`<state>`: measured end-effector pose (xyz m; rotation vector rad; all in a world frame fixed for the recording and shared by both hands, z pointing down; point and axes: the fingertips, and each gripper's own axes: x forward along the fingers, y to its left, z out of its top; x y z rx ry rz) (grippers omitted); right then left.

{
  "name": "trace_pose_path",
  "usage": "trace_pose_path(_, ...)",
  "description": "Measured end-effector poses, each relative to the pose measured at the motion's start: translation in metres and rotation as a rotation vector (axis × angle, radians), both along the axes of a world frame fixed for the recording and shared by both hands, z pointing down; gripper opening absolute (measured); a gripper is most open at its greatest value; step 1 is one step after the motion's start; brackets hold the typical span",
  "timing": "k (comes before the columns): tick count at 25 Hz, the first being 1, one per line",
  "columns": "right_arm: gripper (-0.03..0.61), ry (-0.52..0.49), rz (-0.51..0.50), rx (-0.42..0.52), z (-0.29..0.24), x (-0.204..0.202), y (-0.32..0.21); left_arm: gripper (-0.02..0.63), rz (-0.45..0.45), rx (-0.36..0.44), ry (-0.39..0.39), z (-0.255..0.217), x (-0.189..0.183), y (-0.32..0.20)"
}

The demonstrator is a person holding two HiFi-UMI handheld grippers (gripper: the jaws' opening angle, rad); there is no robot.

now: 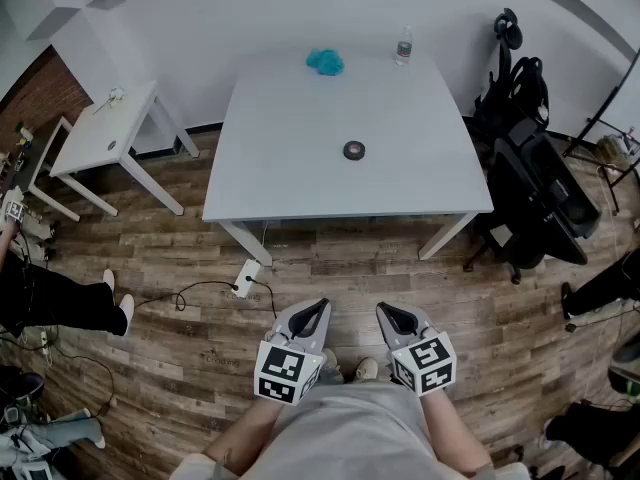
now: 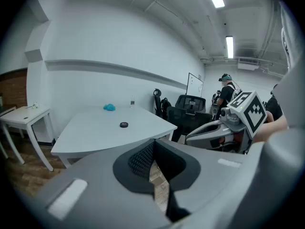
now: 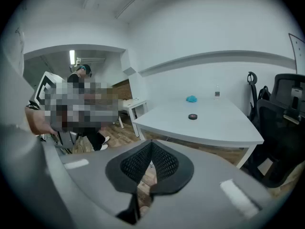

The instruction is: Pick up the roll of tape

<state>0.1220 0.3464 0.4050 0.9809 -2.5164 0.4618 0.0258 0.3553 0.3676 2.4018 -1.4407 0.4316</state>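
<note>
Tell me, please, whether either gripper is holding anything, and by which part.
Nothing is held. The left gripper and right gripper both have their jaws together with nothing between them; the roll of tape lies on the table, well ahead of both.

The person is wearing a pale grey top [image 1: 350,430] and light shoes [image 1: 366,369]. The left gripper [image 1: 320,305] and the right gripper [image 1: 384,310] are showing smooth grey shells tapering toward the tips. Black meshed pads [image 2: 140,159] are lining the jaws, and each gripper is carrying a cube [image 1: 281,372] of black-and-white square markers at its rear. Pale rectangular labels [image 2: 67,198] are sitting on the shells.
</note>
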Motion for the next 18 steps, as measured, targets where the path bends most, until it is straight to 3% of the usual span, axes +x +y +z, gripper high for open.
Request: trace_pose_path(18,0.005,0.020,0.001,-0.023,0.006,-0.009,-0.003,0.020,0.031,-0.005,-0.006,0.001,-0.008,-0.005)
